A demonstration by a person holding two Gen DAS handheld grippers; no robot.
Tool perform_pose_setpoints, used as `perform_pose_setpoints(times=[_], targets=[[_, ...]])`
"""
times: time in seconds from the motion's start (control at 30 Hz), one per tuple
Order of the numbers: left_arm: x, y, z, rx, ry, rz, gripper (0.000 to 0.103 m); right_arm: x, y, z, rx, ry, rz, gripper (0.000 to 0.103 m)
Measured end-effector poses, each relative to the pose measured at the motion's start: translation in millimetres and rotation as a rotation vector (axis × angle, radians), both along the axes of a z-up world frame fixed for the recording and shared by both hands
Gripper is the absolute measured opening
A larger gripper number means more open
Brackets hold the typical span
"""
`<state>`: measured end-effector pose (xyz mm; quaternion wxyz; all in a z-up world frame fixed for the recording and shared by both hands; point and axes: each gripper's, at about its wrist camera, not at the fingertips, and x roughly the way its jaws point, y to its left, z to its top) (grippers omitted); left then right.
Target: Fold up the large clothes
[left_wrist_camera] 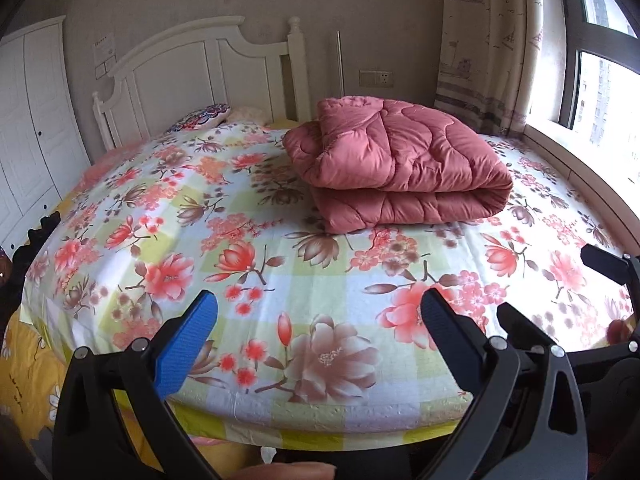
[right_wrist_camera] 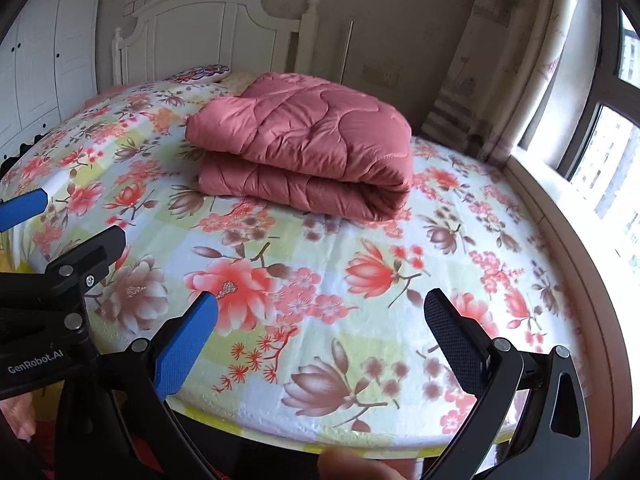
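Toward the far half of the bed (left_wrist_camera: pixel 320 280), near the headboard (left_wrist_camera: pixel 208 60) and nearer the window side, sits the pink quilted comforter (left_wrist_camera: pixel 396 168), already doubled over into a thick bundle. I judge it soft, puffy and bulky rather than heavy, with a smooth shell that may slide on itself, so I would pinch deep into a layered edge or corner (not the rounded fold, which looks too fat to bite). Its long axis runs roughly across the bed, the rounded fold facing the window (left_wrist_camera: pixel 600 92) and the loose layered edges toward the wardrobe (left_wrist_camera: pixel 36 128) side. Both tools hang at the foot of the bed, well apart from it: my left tool (left_wrist_camera: pixel 320 320) and my right tool (right_wrist_camera: pixel 322 320) each stand spread wide, gripping nothing
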<state>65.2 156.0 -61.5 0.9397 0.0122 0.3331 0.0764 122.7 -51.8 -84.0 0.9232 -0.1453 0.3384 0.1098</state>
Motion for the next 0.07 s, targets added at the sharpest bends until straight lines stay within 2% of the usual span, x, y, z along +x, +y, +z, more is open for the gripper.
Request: perform_pose_setpoints(times=[0.07], targets=[[-0.3,-0.1,1.4,-0.002,-0.001,-0.004,0.101,1.5,-0.8,0.2,0.004,0.015,0.0,0.099]])
